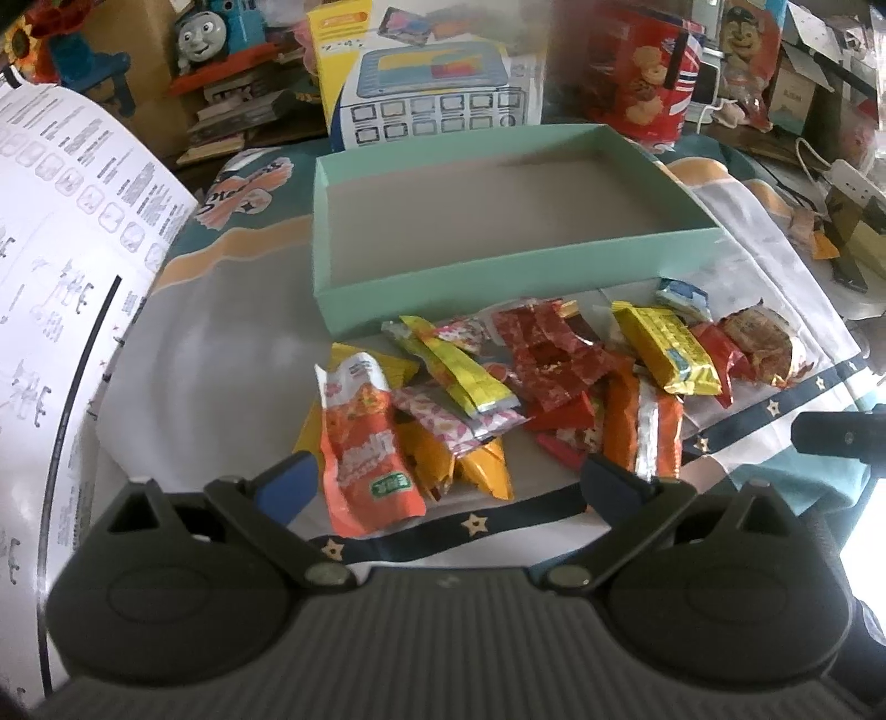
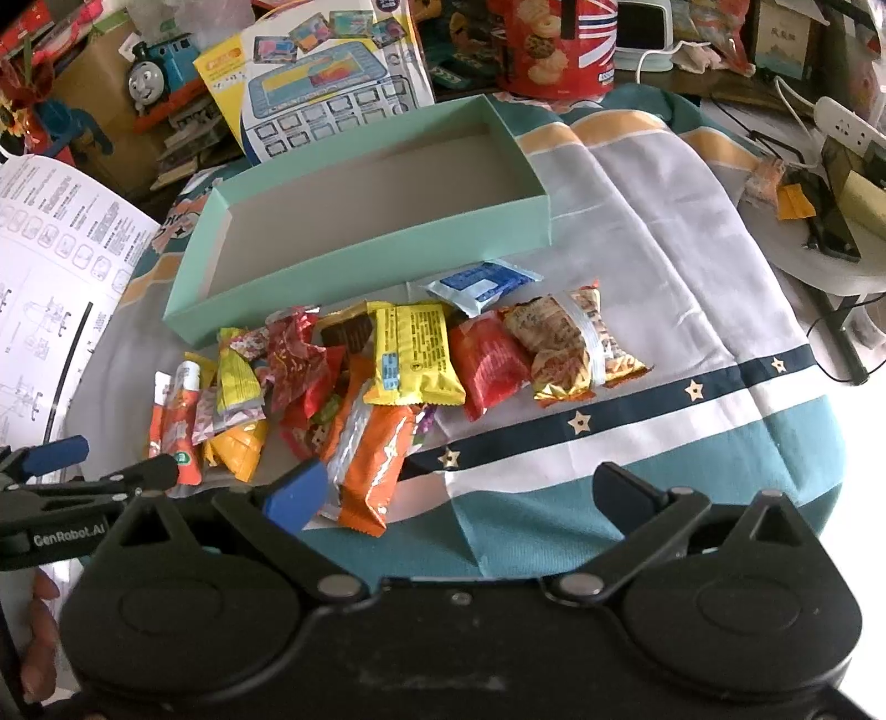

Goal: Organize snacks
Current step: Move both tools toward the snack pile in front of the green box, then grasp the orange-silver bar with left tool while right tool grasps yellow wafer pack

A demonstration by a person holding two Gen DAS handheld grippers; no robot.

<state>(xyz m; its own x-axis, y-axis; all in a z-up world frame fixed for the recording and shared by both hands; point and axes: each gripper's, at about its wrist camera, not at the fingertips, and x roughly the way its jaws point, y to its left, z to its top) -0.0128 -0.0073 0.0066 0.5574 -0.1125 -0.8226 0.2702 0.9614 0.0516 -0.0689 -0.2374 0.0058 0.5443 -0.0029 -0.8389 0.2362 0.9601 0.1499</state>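
Both tools stood wide open and held nothing. Left tool (image 1: pixel 446 476) hovered low at the bottom of its frame, its blue-tipped fingers (image 1: pixel 288 482) spread on either side of the near edge of the snack pile (image 1: pixel 531 376); an orange packet (image 1: pixel 368 443) lay just beside its left finger, though whether they touched was hard to tell. Right tool (image 2: pixel 462 493) sat at the bottom of its frame, over the striped cloth (image 2: pixel 664 232) on the counter, with its left finger next to an orange wrapper (image 2: pixel 376 471). The snacks lay in a loose heap at mid-frame: a yellow packet (image 2: pixel 415 354), a red packet (image 2: pixel 490 360), a blue-and-white sachet (image 2: pixel 482 282) and a clear-wrapped cake (image 2: pixel 570 343) among them. Just behind the heap, toward the upper middle, stood an empty green box (image 2: pixel 354 260), its floor bare. A red biscuit tin (image 2: pixel 559 44) stood at the top, and a printed sheet (image 1: pixel 61 277) curved along the left edge.
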